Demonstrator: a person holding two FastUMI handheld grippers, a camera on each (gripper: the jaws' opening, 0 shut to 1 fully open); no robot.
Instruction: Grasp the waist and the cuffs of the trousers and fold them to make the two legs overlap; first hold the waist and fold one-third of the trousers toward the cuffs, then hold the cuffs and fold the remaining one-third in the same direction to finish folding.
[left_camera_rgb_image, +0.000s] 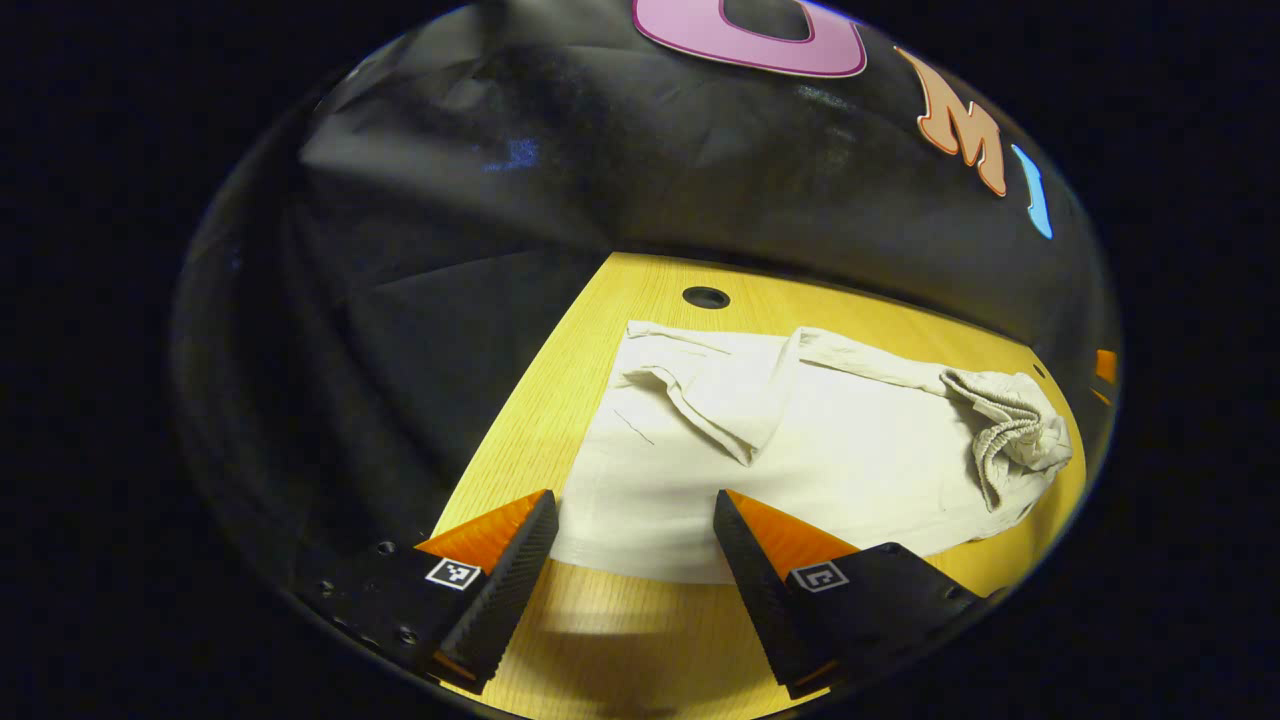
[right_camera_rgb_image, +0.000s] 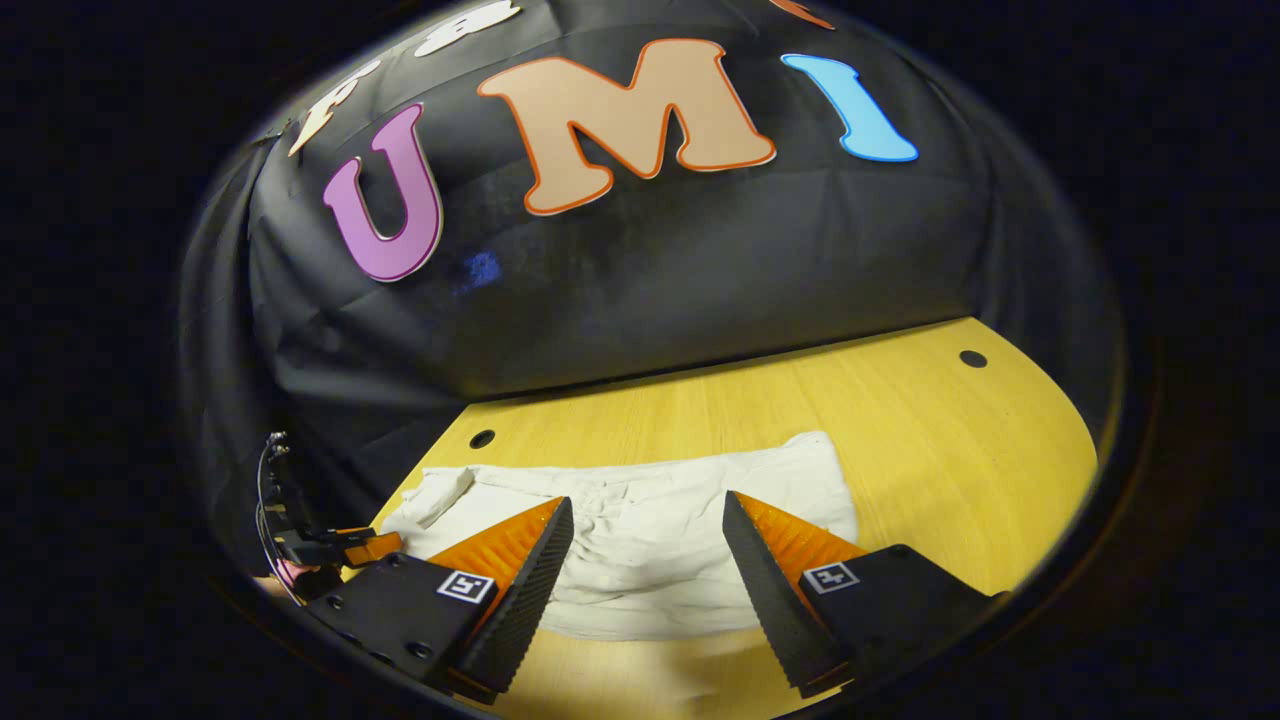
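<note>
A pale wooden worktop (left_camera_rgb_image: 650, 620) with fine grain fills the foreground, lit warm and bright from above. Round dark holes (right_camera_rgb_image: 972, 358) pierce it near the back edge. Behind it hangs a creased black cloth wall (right_camera_rgb_image: 700, 270), catching faint bluish glints; the booth's corners fall into shadow.

**Trousers flat on the wooden table**

A yellow wood-grain table (left_camera_rgb_image: 620, 640) with round dark holes near its far edge carries pale trousers (left_camera_rgb_image: 800, 470), spread lengthwise, one leg folded across, the elastic waist (left_camera_rgb_image: 1010, 420) bunched at one end.
</note>
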